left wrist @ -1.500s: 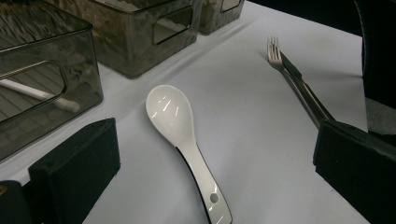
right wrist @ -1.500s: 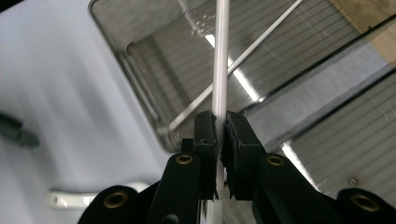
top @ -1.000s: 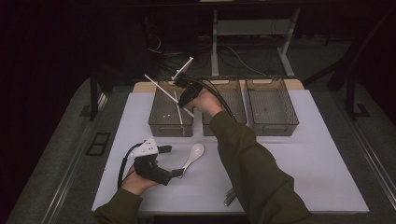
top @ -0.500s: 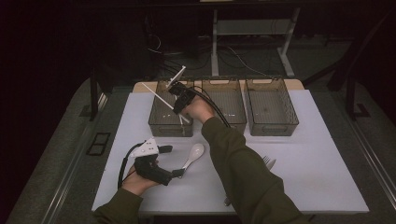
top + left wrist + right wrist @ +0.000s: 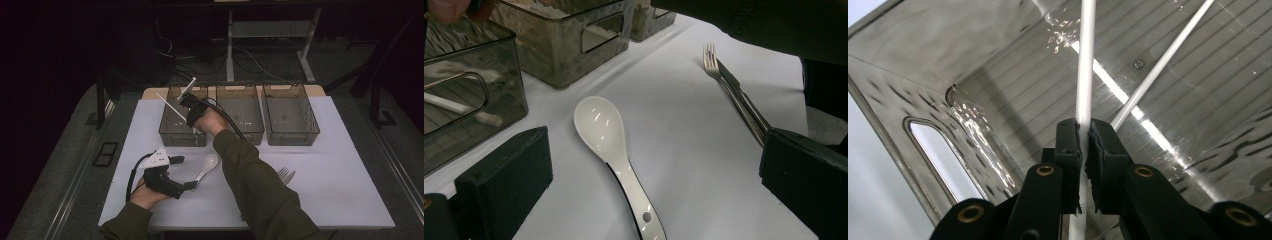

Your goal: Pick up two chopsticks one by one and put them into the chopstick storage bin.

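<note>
- High view: my right tool [image 5: 191, 101] is over the leftmost of three clear bins [image 5: 182, 135] at the far side of the white worktop [image 5: 340, 180]. It is clamped on a pair of white chopsticks [image 5: 168, 104].
- The sticks splay into a V: one long axis runs up and to the left from the tool over the bin's far left corner, the other rises steeply towards the far rim.
- Against the earlier frames, my right hand has sunk lower and nearer the bin, and the sticks have come down with it; a fork [image 5: 286, 174] that my sleeve covered a second ago now shows beside my forearm.
- My left tool [image 5: 181, 173] rests on the near left of the worktop and has not shifted. A white spoon [image 5: 207, 165] lies just right of it, bowl pointing away from me.
- Left gripper view: my left tool's jaws stand wide apart with nothing gripped. The spoon [image 5: 611, 150] lies between them, handle towards me. The fork [image 5: 729, 85] lies to the right, tines pointing away.
- Right gripper view: my right tool [image 5: 1084, 150] is nearly closed on one chopstick [image 5: 1085, 65], which runs straight up from the pads into the bin [image 5: 923, 60]. The second stick [image 5: 1160, 65] leans off to the upper right.
</note>
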Demonstrator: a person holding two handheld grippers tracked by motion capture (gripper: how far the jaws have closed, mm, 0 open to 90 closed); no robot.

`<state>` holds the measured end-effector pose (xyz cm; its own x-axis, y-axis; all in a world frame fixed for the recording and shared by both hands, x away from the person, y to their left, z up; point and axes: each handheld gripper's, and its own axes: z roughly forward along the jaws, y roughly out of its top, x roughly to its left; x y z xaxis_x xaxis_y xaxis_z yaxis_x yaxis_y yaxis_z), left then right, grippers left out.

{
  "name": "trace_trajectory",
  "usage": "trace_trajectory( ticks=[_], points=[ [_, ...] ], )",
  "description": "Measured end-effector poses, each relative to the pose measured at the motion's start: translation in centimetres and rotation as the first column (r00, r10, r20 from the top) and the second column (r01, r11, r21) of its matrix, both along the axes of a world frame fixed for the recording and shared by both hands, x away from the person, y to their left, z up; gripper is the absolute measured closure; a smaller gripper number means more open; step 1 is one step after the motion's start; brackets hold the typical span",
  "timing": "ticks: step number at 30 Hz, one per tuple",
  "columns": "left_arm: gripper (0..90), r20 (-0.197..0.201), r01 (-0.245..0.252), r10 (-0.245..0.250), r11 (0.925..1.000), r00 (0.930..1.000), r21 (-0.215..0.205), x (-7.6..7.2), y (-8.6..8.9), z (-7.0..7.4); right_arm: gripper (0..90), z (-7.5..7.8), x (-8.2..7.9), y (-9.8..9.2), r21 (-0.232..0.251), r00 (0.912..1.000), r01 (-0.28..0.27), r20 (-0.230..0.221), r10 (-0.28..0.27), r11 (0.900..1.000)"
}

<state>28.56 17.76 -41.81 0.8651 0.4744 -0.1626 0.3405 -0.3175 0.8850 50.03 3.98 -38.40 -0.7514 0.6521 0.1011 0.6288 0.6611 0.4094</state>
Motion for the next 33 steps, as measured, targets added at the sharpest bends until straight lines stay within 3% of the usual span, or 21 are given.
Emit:
trace_trajectory(
  ticks=[11, 15, 24, 33],
  points=[
    [0.0, 0.001, 0.000, 0.000, 1.0000, 1.0000, 0.001, 0.0, 0.0, 0.0, 73.7, 0.0, -0.1, -0.2, 0.009, 0.9999, -0.016, 0.003, 0.016, 1.000],
    [0.0, 0.002, -0.001, 0.001, 1.0000, 1.0000, 0.005, 0.0, 0.1, 0.0, 67.2, 0.4, -0.2, -0.8, 0.060, 0.9991, -0.041, 0.015, 0.040, 0.997],
    [0.0, 0.007, -0.003, 0.003, 0.9999, 1.0000, 0.016, 0.1, 0.1, -0.1, 60.2, 3.2, -1.0, -3.2, 0.143, 0.9924, -0.099, 0.087, 0.087, 0.985],
    [0.0, 0.003, -0.014, 0.014, 0.9996, 0.9999, 0.023, 0.1, 0.1, -0.1, 51.6, 5.6, -2.6, -6.4, 0.195, 0.9819, -0.148, 0.146, 0.120, 0.969]
  ],
)
